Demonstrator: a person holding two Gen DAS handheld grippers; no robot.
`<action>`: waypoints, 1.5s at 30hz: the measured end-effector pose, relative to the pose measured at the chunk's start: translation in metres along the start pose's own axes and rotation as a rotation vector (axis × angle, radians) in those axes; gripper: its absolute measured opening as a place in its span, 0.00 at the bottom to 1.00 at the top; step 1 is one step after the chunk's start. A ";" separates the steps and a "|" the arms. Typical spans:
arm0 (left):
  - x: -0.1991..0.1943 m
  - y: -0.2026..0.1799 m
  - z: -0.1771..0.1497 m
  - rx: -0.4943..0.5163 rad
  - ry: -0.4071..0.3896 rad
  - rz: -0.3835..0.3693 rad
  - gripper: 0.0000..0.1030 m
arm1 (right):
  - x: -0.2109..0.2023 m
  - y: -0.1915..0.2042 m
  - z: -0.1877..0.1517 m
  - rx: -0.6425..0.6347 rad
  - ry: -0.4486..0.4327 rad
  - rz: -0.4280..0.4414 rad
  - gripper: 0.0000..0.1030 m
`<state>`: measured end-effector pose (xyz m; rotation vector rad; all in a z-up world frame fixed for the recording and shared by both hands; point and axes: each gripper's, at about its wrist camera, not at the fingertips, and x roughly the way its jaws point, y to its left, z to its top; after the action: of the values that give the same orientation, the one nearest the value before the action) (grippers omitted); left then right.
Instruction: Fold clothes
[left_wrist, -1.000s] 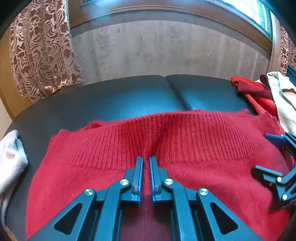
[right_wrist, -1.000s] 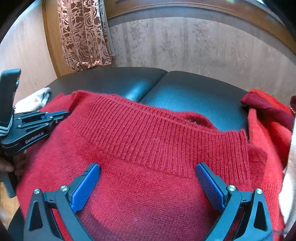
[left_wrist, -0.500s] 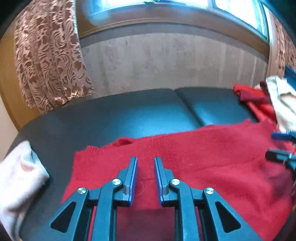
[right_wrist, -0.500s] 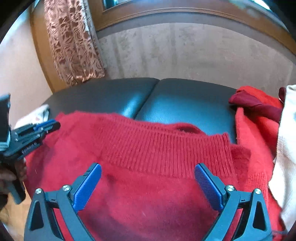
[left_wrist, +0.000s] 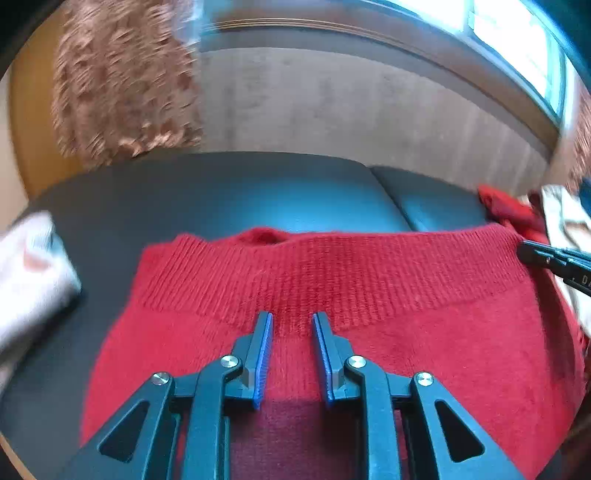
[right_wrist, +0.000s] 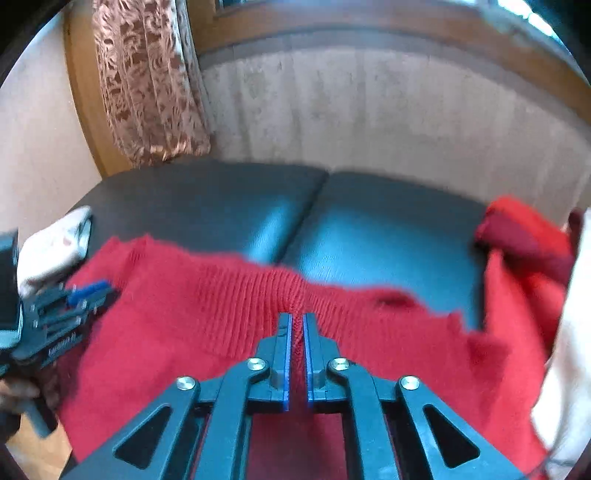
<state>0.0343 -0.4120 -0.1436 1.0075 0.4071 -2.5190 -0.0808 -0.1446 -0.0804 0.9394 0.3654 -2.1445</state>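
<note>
Left tongs (left_wrist: 291, 325): fingers parted by a narrow gap, hovering over the ribbed band of the red sweater (left_wrist: 369, 314), nothing clamped between the blue pads. Whether the tips touch the knit, cannot tell.

Right tongs (right_wrist: 297, 325): fingers drawn nearly together, pinching a raised fold of the ribbed band, which bunches into a ridge between the pads.

Red sweater: spread across the near part of the dark padded bench (left_wrist: 258, 195), ribbed band lying towards the far side, body reaching back under both tongs.

Dark padded bench: two cushions meeting at a seam, far edge against a pale wall.

White cloth (left_wrist: 33, 266): bundled at the bench's left end, just beside the sweater.

Heap of clothes (right_wrist: 524, 251): red and dark red pieces at the bench's right end, with a cream garment (right_wrist: 569, 350) at its outer side, touching the sweater's right edge.

Patterned curtain (right_wrist: 147, 81): brown, hanging at the back left.

Hand (right_wrist: 14, 395): partly seen at the left edge of the right view, holding the left tongs.
</note>
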 end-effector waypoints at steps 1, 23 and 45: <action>0.000 0.003 -0.002 -0.033 -0.006 -0.001 0.22 | 0.002 -0.001 0.002 0.000 -0.005 -0.021 0.06; -0.063 0.054 -0.027 -0.173 -0.069 -0.034 0.23 | -0.007 -0.078 -0.095 0.547 -0.115 0.506 0.47; -0.019 0.135 -0.025 -0.199 0.166 -0.237 0.56 | 0.001 -0.077 -0.092 0.474 -0.143 0.517 0.61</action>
<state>0.1241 -0.5161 -0.1633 1.1510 0.8552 -2.5403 -0.0914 -0.0454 -0.1478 0.9928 -0.4377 -1.8196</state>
